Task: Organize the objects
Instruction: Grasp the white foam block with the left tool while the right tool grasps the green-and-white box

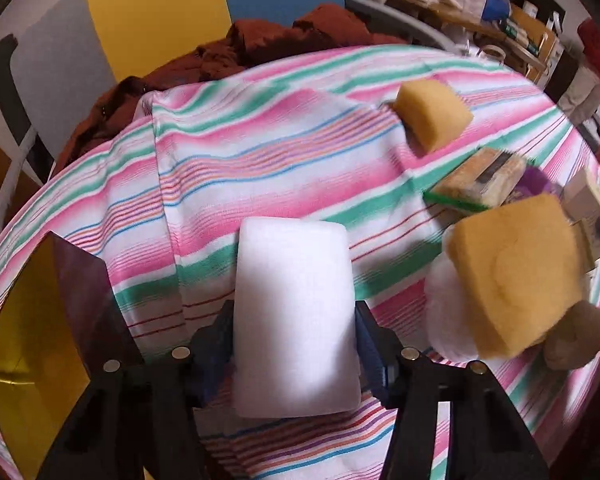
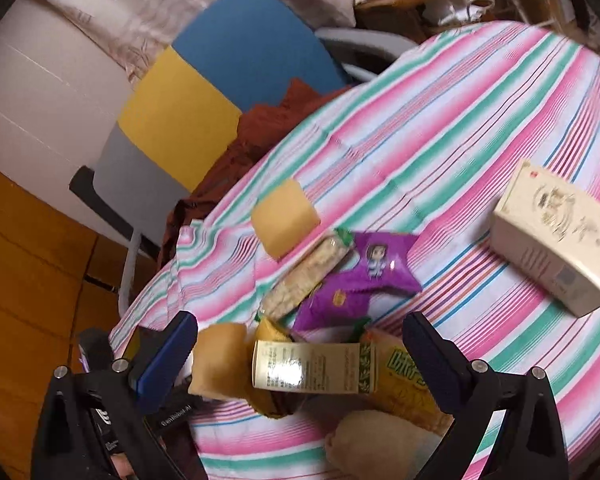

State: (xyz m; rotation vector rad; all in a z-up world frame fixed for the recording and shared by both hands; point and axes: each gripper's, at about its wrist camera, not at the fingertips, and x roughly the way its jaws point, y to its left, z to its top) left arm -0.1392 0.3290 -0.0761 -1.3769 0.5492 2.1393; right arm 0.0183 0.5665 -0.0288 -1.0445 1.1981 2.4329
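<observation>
Left gripper [image 1: 296,344] pinches our white sponge [image 1: 296,316], frame centre; right gripper [image 2: 300,344] spread over the snacks [image 2: 340,280]. Next, we place it.

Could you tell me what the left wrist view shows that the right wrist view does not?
Only the left wrist view shows the white sponge clamped in the left tongs, plus a large yellow sponge at the right.

Only the right wrist view shows the open right tongs over a small printed carton, the cream box lying apart, and the yellow snack bag.

Both share the striped cloth, the small yellow sponge, the purple packet and the blue and yellow chair back.
</observation>
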